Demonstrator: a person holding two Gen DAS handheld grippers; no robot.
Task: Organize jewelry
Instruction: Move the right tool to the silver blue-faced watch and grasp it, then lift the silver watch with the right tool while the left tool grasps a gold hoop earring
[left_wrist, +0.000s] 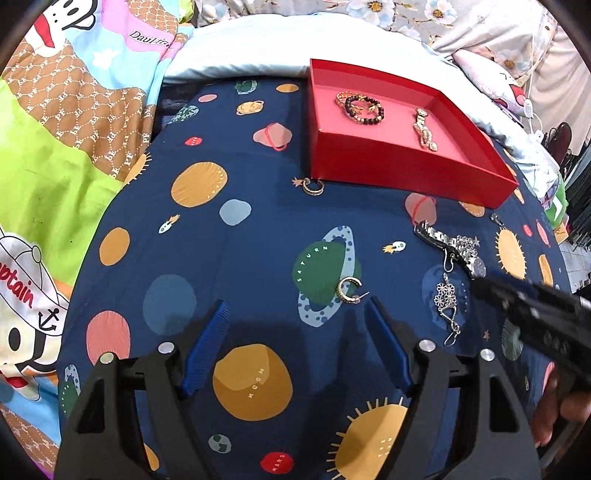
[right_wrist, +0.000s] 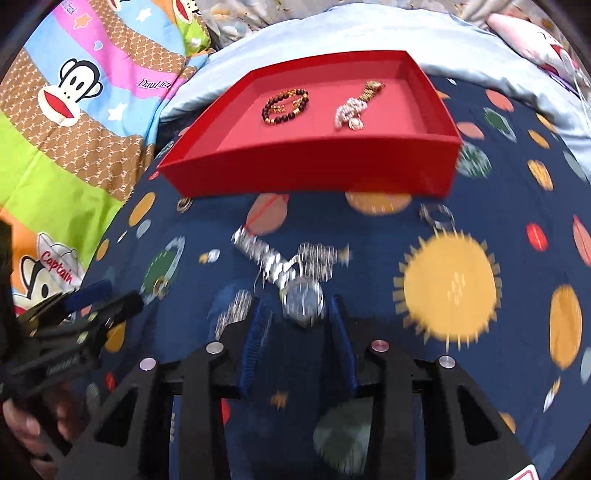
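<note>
A red tray (left_wrist: 388, 173) (right_wrist: 295, 177) lies on a navy planet-print sheet and holds a dark bead bracelet (left_wrist: 364, 107) (right_wrist: 284, 105) and a pearly chain (left_wrist: 424, 129) (right_wrist: 352, 109). A silver watch (left_wrist: 452, 247) (right_wrist: 303, 301) lies on the sheet with flower earrings (left_wrist: 447, 295) beside it. A small hoop earring (left_wrist: 349, 290) lies just ahead of my open left gripper (left_wrist: 295, 310). Another ring-like piece (left_wrist: 314, 186) sits at the tray's near wall. My right gripper (right_wrist: 297, 306) stands partly closed around the watch face, fingers on either side. That view is blurred by motion.
A bright cartoon-monkey blanket (left_wrist: 55, 147) (right_wrist: 55, 129) covers the left side. A pale blue pillow (left_wrist: 240, 51) lies behind the tray. A small ring (right_wrist: 437, 216) lies on the sheet right of the watch. The right gripper's body (left_wrist: 535, 314) crosses the left view's right edge.
</note>
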